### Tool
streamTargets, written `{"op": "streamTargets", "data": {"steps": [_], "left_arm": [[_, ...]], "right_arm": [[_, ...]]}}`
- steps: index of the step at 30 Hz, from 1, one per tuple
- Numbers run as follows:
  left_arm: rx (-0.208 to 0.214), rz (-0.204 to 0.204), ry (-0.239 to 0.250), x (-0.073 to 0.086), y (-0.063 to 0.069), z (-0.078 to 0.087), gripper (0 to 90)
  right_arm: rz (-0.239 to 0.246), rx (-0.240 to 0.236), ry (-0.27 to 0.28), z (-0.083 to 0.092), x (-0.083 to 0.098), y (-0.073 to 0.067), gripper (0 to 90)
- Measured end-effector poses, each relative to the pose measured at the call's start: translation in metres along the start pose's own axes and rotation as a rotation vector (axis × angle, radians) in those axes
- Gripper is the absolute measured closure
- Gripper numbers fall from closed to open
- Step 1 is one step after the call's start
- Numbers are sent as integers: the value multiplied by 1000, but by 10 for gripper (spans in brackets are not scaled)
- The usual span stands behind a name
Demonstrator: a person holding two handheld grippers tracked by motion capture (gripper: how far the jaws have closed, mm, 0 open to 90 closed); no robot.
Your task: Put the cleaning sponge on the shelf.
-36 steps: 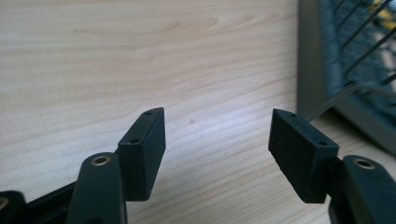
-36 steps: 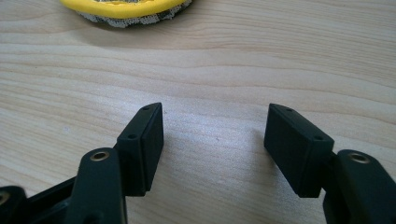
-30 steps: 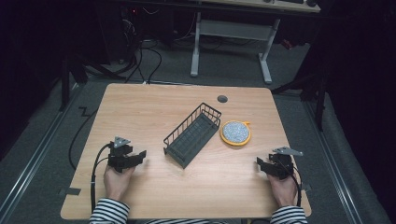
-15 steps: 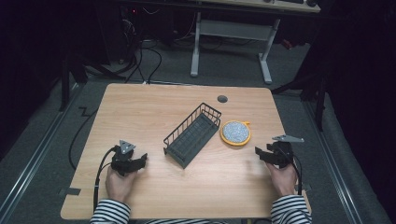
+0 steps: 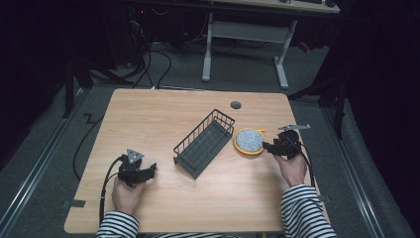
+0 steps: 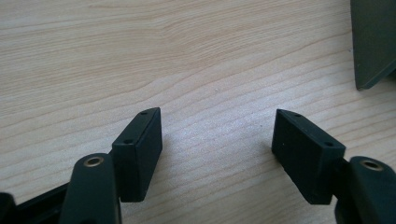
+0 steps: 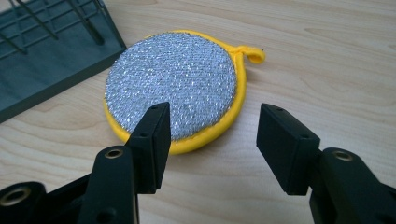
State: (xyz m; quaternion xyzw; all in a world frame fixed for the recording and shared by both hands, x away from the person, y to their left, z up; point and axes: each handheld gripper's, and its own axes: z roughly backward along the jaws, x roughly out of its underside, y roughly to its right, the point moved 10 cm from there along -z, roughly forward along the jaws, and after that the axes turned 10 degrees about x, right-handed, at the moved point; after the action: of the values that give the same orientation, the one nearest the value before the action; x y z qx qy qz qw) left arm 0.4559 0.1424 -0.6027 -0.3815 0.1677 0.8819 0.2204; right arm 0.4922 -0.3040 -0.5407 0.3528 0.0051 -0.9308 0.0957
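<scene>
Wooden table [image 5: 148,119]: pale top, with a small round grommet [image 5: 236,105] near the far edge.

Wire basket [image 5: 204,143]: dark, long and narrow, lying diagonally at mid-table. Solid floor with open wire sides. Its near corner edges into the left gripper view [image 6: 371,42].

Scouring pad [image 5: 249,140]: round, with a yellow fabric rim and a glittery silver mesh face, lying flat on the table just beside the far right end of the basket, apart from it by a thin strip of wood. In the right gripper view [image 7: 175,84] a small yellow hanging loop [image 7: 250,53] sticks out at its far edge.

Handling estimate: light, soft, compressible. The mesh face looks rough rather than slippery, and nothing about it seems fragile. Being low and flat, it offers little height. The best hold is probably a pinch across the padded yellow rim on the near side, or on the loop.

Right gripper [image 5: 268,146]: held just beside the pad on its right. Jaws stand apart and have just been closing somewhat; nothing is between them, and the pad's near rim lies just ahead of the tips [image 7: 212,140].

Left gripper [image 5: 148,168]: near the front left of the table, well apart from the pad. Jaws released wide over bare wood [image 6: 217,140], gripping nothing.
</scene>
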Motion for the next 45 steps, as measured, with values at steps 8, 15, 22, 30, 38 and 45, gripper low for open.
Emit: {"op": "streamTargets", "data": {"steps": [8, 15, 22, 30, 38, 45], "left_arm": [[4, -2, -3, 0, 1, -1, 316], [5, -4, -5, 0, 2, -1, 310], [5, -4, -6, 0, 2, -1, 302], [5, -4, -6, 0, 2, -1, 301], [5, -5, -6, 0, 2, -1, 302], [5, -4, -5, 0, 2, -1, 302]], "right_arm": [[-19, -12, -66, -21, -13, 0, 448], [-65, -35, -110, -39, -14, -2, 448], [-101, -58, -144, -46, -10, -2, 448], [-111, -71, -178, -53, -5, -2, 483], [-90, -67, -195, -56, -2, -4, 558], [-94, -109, -204, -57, -2, -5, 684]]}}
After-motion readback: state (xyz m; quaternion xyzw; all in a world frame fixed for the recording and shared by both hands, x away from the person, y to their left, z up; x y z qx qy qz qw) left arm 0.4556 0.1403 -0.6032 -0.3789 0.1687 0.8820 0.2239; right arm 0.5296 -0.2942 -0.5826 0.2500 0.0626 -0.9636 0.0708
